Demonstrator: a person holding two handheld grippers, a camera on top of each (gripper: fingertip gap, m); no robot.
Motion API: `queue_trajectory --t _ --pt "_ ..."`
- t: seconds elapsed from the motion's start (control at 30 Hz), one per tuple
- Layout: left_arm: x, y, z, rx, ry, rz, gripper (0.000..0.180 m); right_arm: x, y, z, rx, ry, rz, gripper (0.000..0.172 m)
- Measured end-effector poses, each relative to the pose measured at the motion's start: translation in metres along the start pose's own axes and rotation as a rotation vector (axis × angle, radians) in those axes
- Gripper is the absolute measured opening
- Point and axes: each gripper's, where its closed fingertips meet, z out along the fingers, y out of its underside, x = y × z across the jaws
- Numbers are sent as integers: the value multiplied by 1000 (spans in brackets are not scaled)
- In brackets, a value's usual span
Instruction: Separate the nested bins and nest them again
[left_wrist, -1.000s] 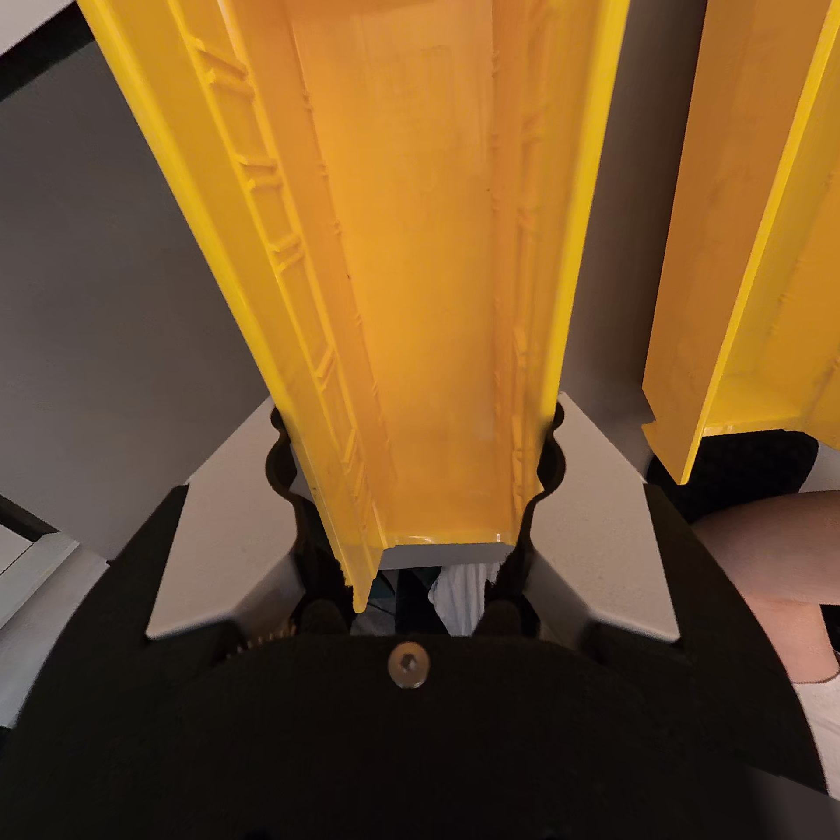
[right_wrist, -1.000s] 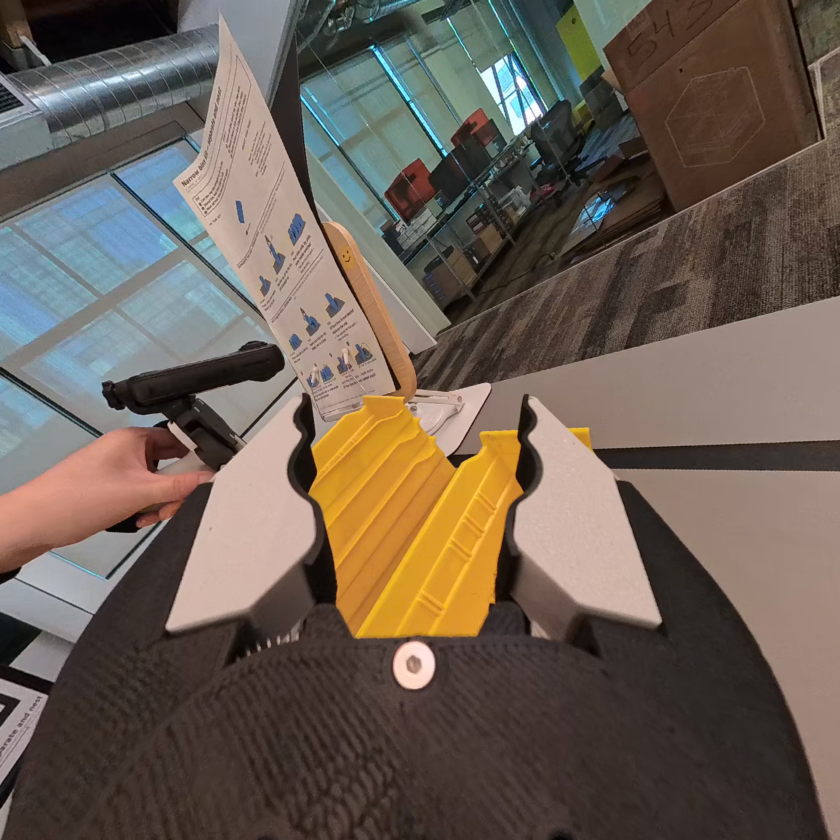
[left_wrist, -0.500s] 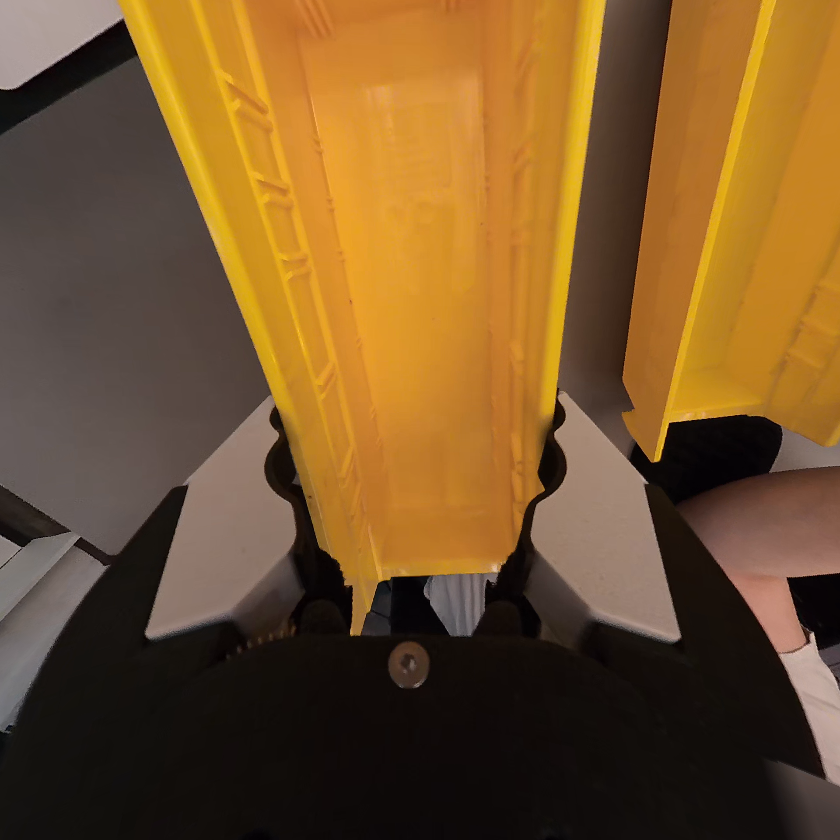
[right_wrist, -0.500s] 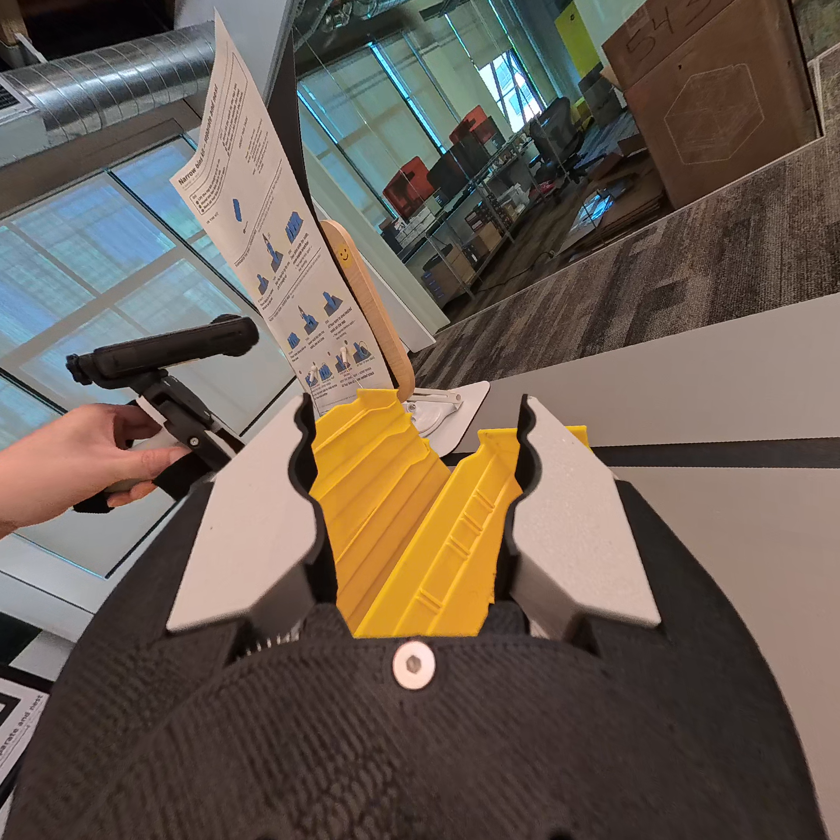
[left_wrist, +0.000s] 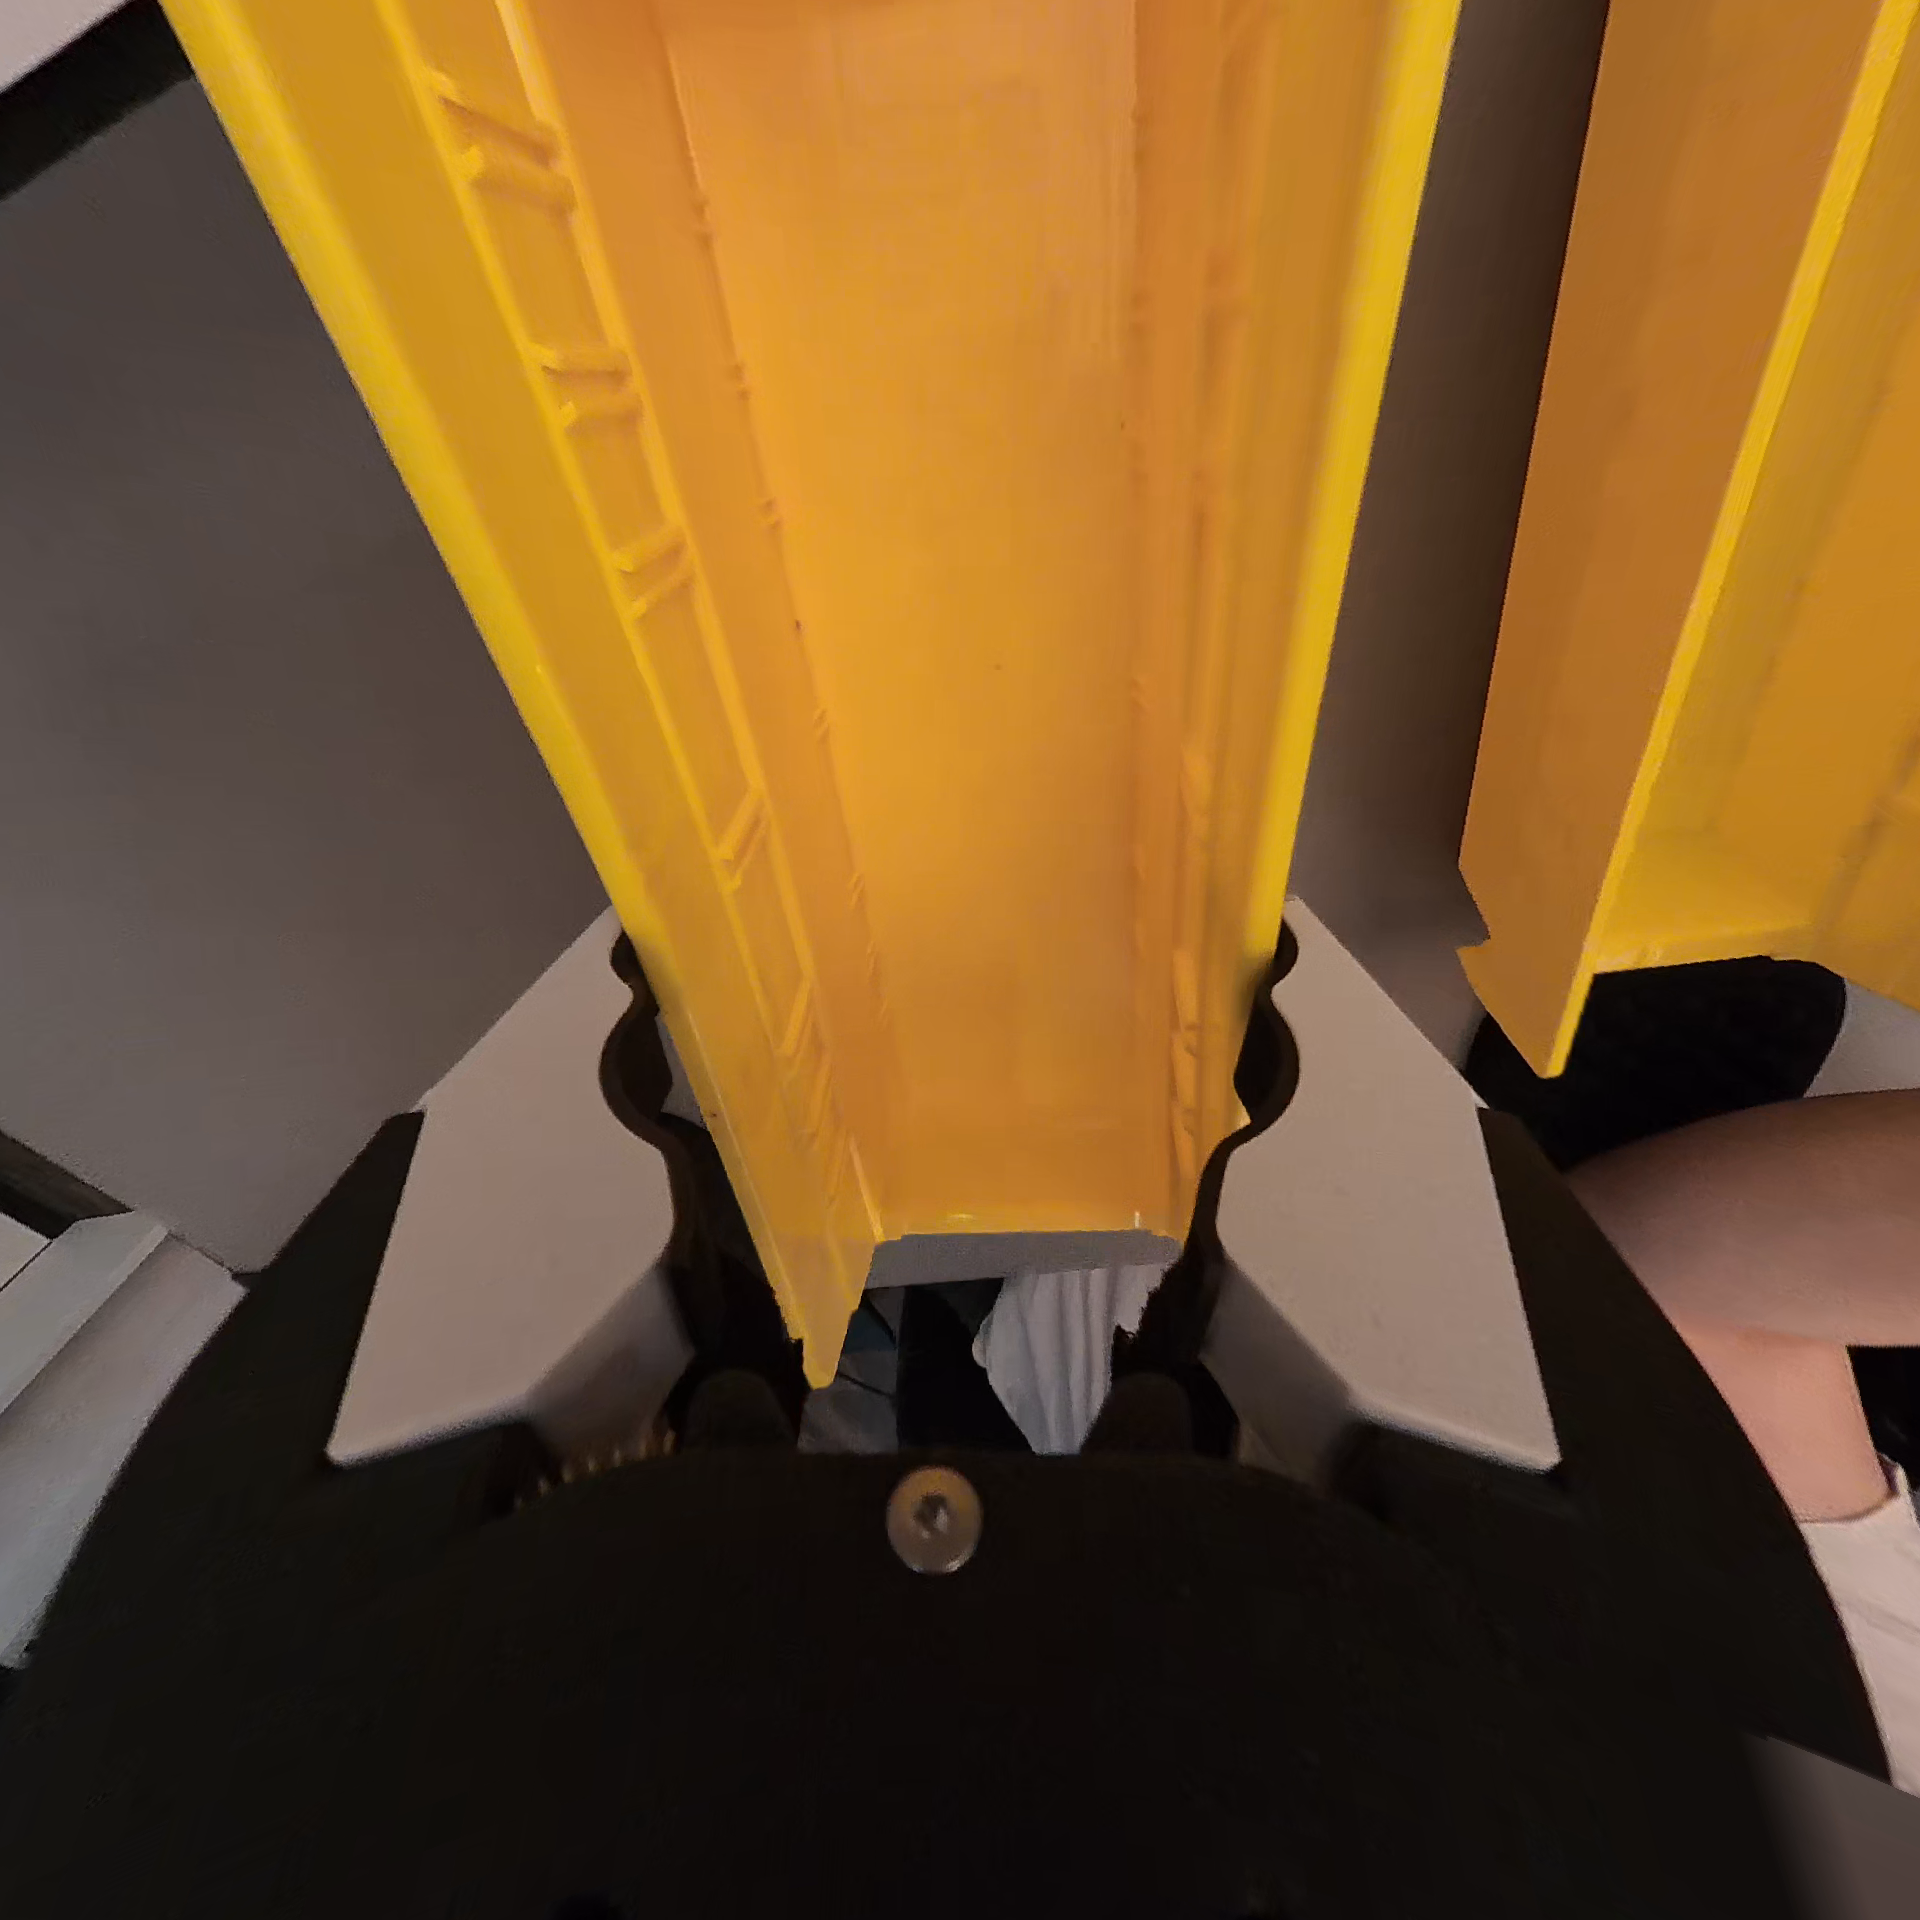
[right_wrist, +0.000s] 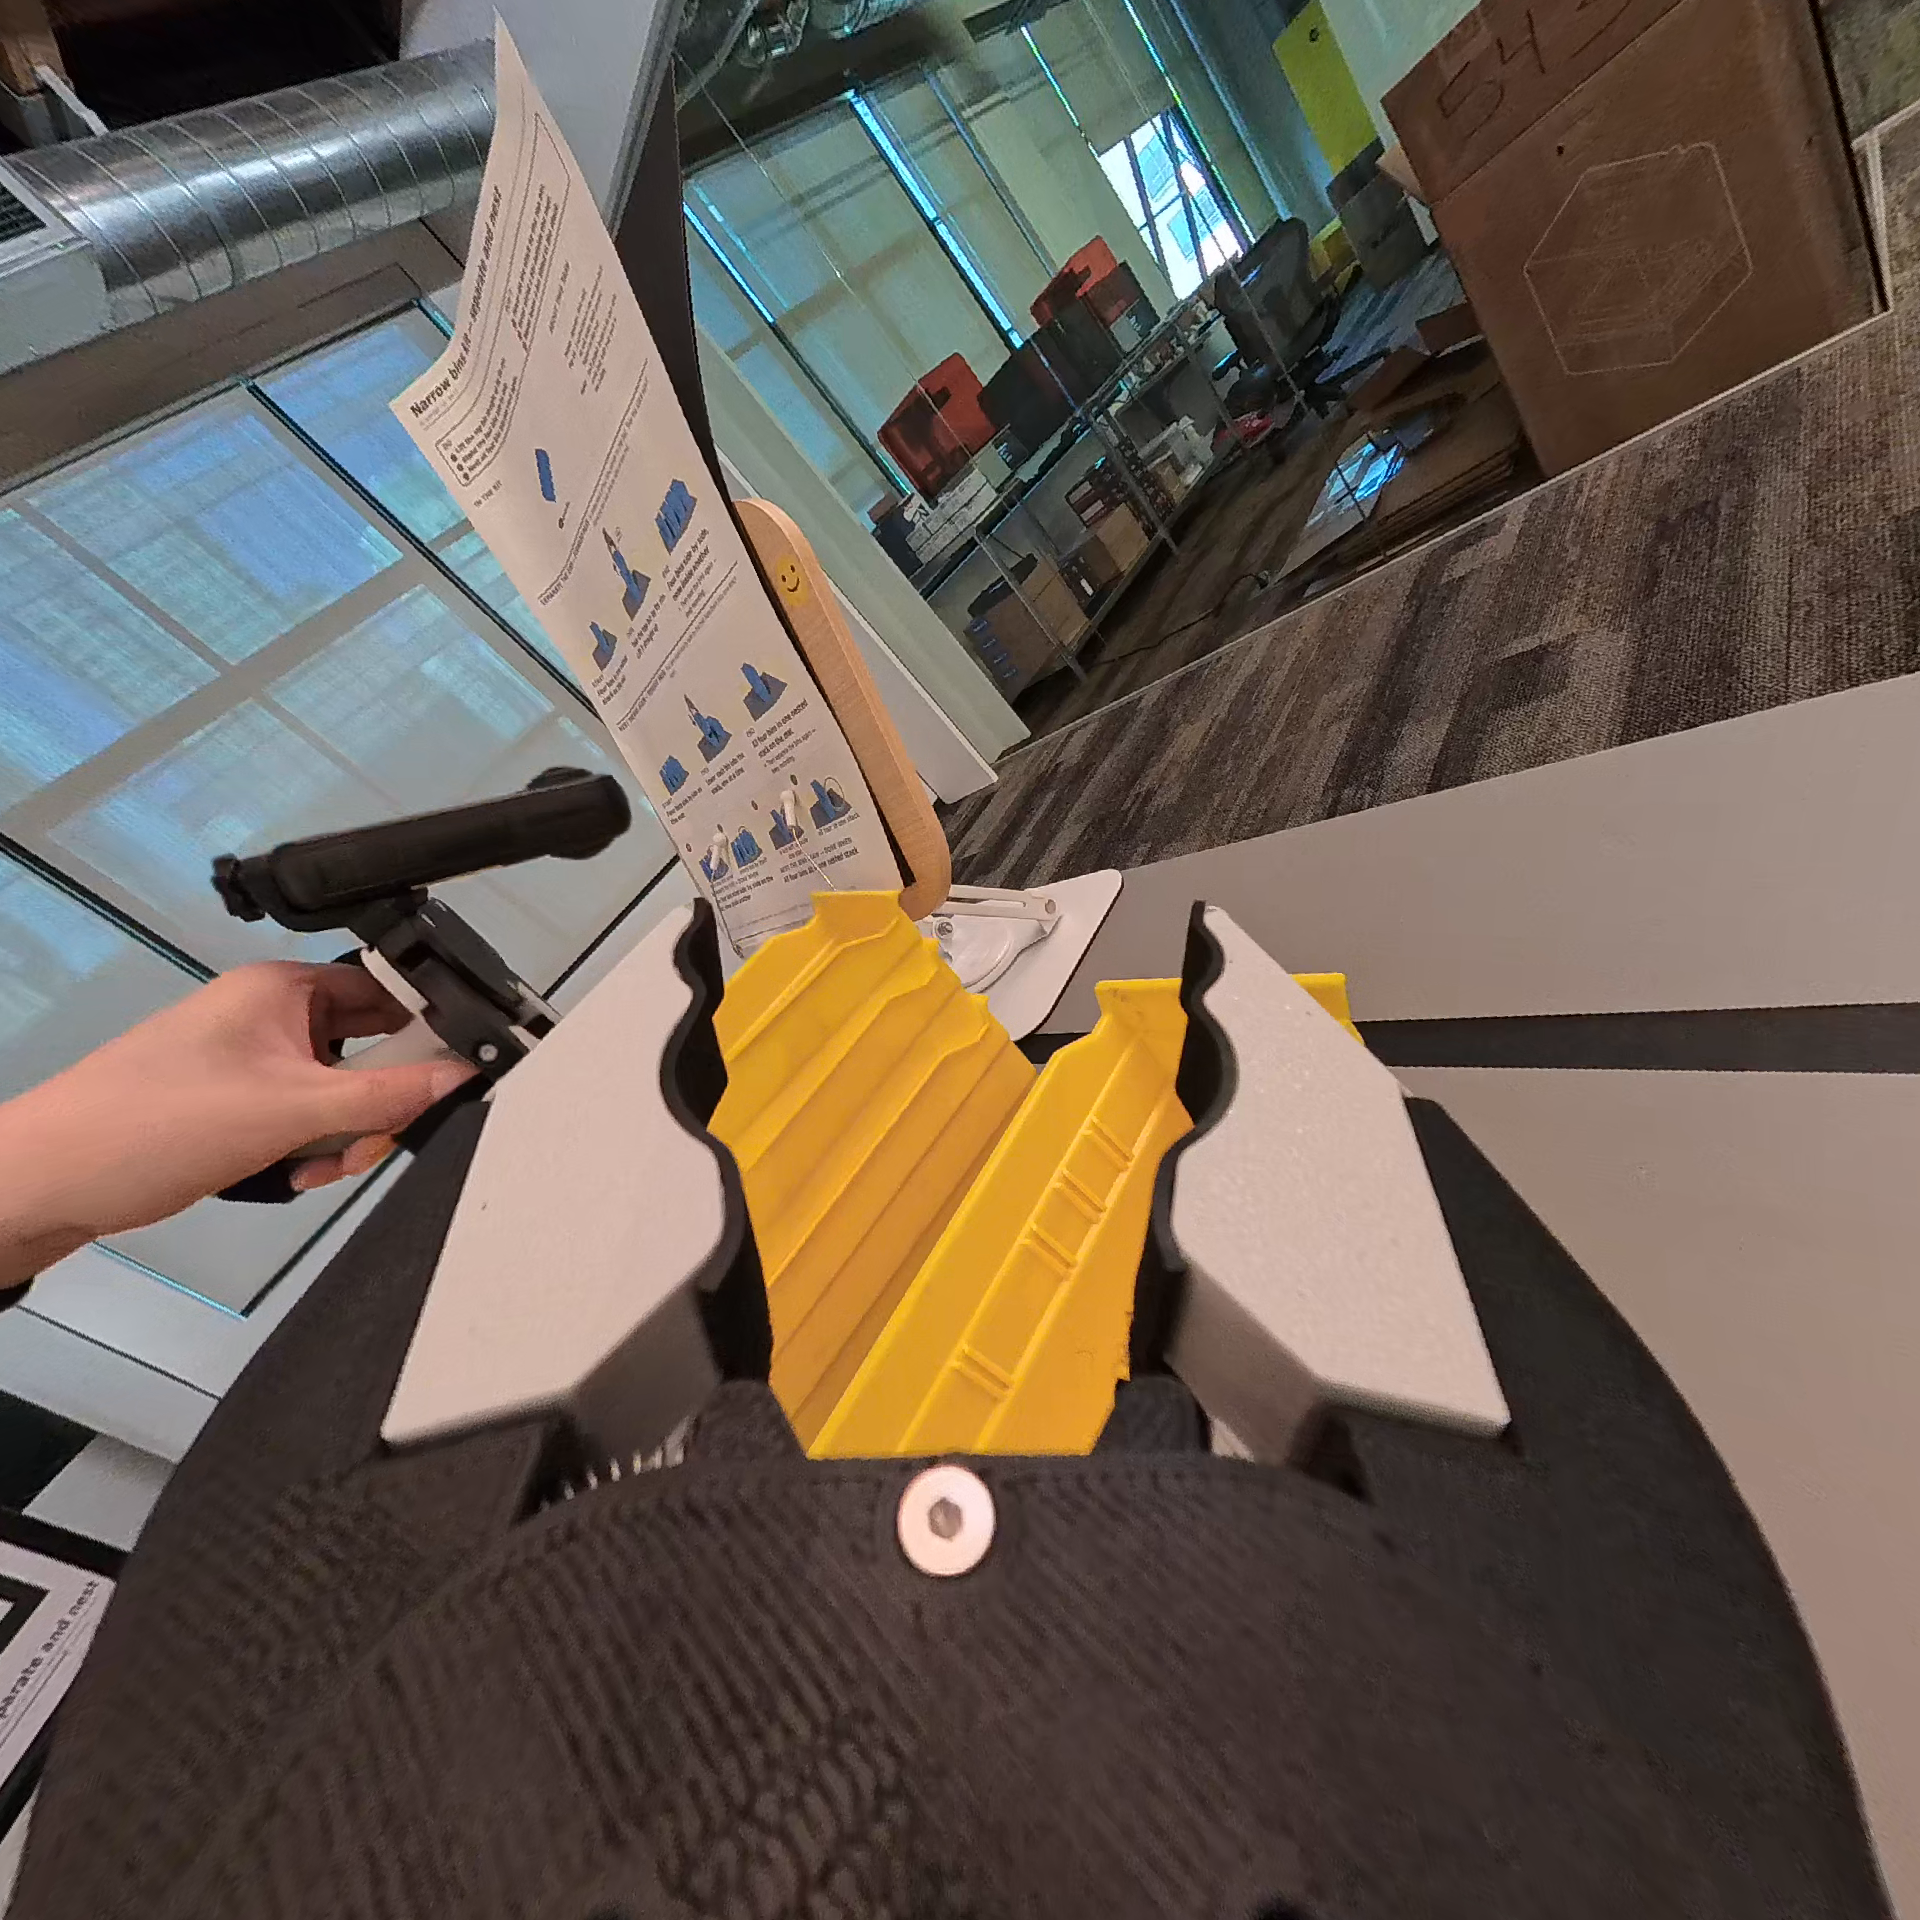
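Note:
My left gripper (left_wrist: 956, 935) is shut on a long narrow yellow bin (left_wrist: 987, 623). Its pads press the bin's two side rims near the close end, and I look into the bin's inside. A second yellow bin (left_wrist: 1714, 520) hangs to the right, with my right gripper's black body (left_wrist: 1662, 1049) at its near end. In the right wrist view my right gripper (right_wrist: 948, 925) is shut on yellow bin plastic that fills the span between its fingers: a stepped part (right_wrist: 862, 1060) on the left and a ribbed wall (right_wrist: 1039, 1247) on the right.
A hand (right_wrist: 208, 1091) holds the left gripper's black handle (right_wrist: 416, 842) at the left. An instruction sheet (right_wrist: 623, 571) on a wooden stand (right_wrist: 862, 727) stands behind the bins. The grey table (right_wrist: 1610, 883) has a black stripe (right_wrist: 1662, 1049). A forearm (left_wrist: 1714, 1226) shows at the right.
Both grasps have held. The second bin drifted a little left in the left wrist view. The left gripper's handle swung left and came back.

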Motion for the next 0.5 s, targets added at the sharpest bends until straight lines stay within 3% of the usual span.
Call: queue_trajectory --t 0.33,0.4,0.5 --pt "2 -1 8 9 7 7 114 -19 12 8 -82 -64 -61 88" --pt "2 -2 8 6 9 8 114 -53 22 7 -151 -199 -147 79" --pt "2 -1 8 7 13 9 114 -146 69 -20 -380 -635 -318 41"
